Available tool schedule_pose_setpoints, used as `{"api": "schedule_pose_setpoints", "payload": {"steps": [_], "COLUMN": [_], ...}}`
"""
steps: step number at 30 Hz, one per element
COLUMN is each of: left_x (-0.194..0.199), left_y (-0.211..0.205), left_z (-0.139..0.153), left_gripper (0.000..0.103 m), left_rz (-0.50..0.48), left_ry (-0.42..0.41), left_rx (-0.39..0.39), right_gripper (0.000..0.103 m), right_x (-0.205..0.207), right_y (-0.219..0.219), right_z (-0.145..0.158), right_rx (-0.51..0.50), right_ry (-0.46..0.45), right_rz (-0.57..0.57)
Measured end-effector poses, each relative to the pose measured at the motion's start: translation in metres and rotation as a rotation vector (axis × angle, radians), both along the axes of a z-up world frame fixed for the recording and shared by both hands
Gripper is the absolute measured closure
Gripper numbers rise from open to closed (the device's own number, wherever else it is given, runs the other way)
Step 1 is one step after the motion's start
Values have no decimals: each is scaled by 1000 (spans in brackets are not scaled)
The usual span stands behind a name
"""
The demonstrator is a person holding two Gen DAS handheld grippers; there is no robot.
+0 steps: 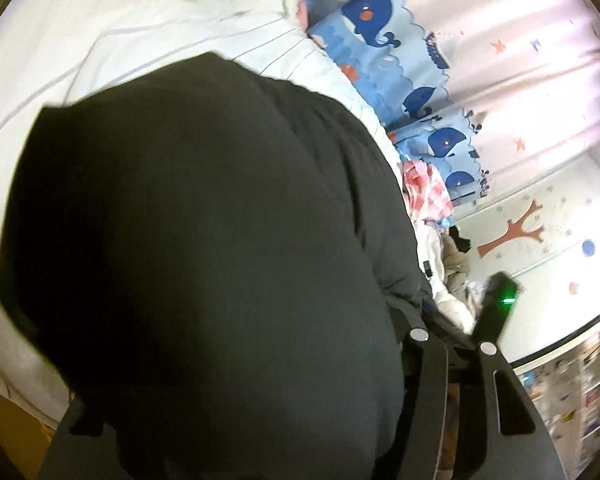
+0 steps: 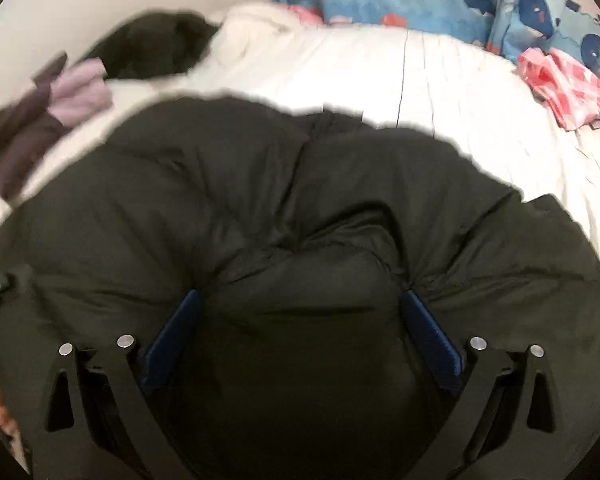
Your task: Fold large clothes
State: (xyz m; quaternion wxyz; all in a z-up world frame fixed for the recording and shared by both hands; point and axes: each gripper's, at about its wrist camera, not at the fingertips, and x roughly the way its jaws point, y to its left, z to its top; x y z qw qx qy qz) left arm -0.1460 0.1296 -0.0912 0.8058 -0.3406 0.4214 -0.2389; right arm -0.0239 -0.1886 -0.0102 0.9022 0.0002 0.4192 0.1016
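At the left, in the left wrist view, the black puffy jacket (image 1: 204,220) bulged over almost the whole opening of the left gripper (image 1: 252,360). Only the linkage on its right side showed, and the fingertips were buried. The jacket lay between the jaws, but whether they pressed on it could not be told. The bulk rose up and away from that gripper toward the white bedding (image 1: 100,20) beyond. Moving right, the right wrist view showed the jacket lying on the bed directly ahead of and under the right gripper (image 2: 300,300). Its blue pads (image 2: 180,320) stood fairly wide apart and were clamped on a thick fold that puckered where they bit. The jacket's long axis appeared to run left to right, crosswise to both pairs of fingers. Its wavy far edge pointed toward the far side of the bed. The right hand looked the better placed of the two, so any fold would probably carry the near edge across toward the far edge. Farther right lay a pink cloth (image 2: 560,84), well apart from the jacket.
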Motion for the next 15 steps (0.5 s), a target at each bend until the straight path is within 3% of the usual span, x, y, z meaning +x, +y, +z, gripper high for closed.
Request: {"api": "schedule_pose_setpoints", "payload": {"steps": [4,7,11,15], "left_x": [-11,-19,-14,0], "left_y": [-1,-3,2,5], "left_z": [5,11,9,5], "left_gripper": [46,46,46,46], "left_rz": [9,2,3,2], "left_ry": [-41,-60,-84,-59], "left_rx": [36,57,82,35], "right_gripper": [6,6,6,6], "right_x": [-26,-23,-24,-59], "right_y": [-1,10,5,10], "right_z": [23,-11,-8,21], "right_rx": [-32,-130,-100,-67], "right_ry": [-95,9,31,-83], "right_rz": [-25,15,-8,-16]}}
